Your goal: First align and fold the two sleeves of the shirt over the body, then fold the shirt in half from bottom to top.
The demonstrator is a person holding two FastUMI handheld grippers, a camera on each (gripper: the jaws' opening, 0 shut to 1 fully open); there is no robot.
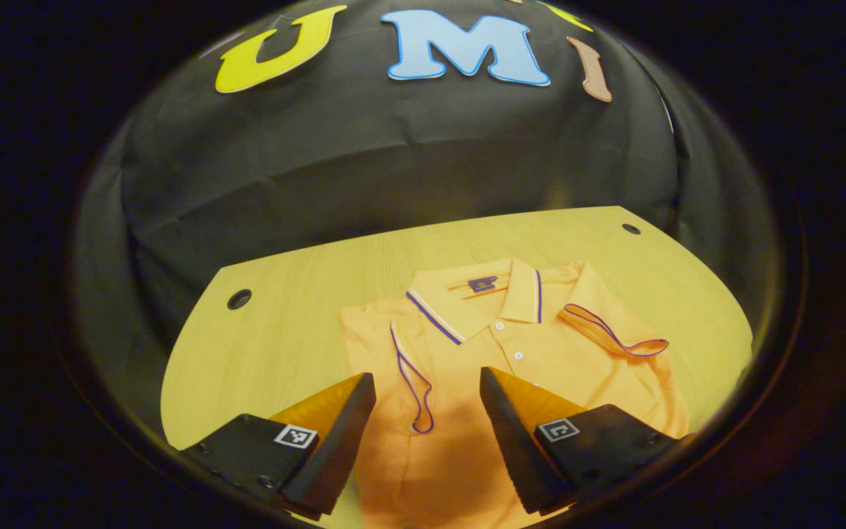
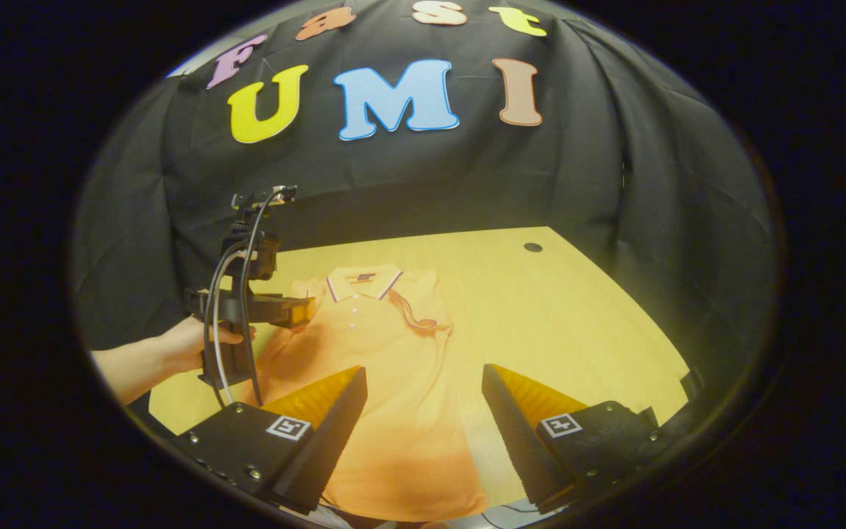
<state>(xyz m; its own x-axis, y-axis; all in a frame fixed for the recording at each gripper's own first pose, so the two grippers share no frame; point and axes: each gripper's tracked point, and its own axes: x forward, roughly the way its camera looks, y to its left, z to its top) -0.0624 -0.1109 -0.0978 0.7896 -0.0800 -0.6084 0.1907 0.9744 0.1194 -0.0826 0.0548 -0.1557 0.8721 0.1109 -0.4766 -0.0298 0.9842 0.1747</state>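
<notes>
An orange shirt (image 2: 386, 382) lies sleeves-folded on the table (image 2: 562, 323), both hand-held grippers hovering spread apart.

You see a light wooden table (image 1: 283, 323) across the lower middle, with dark round holes (image 1: 239, 299) near its far corners, and wrinkled black cloth (image 1: 393, 154) hanging behind, filling the upper frame.

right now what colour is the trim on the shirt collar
Dark purple-blue with a white stripe, edging the orange shirt's collar; clearest in the left gripper view.
</notes>
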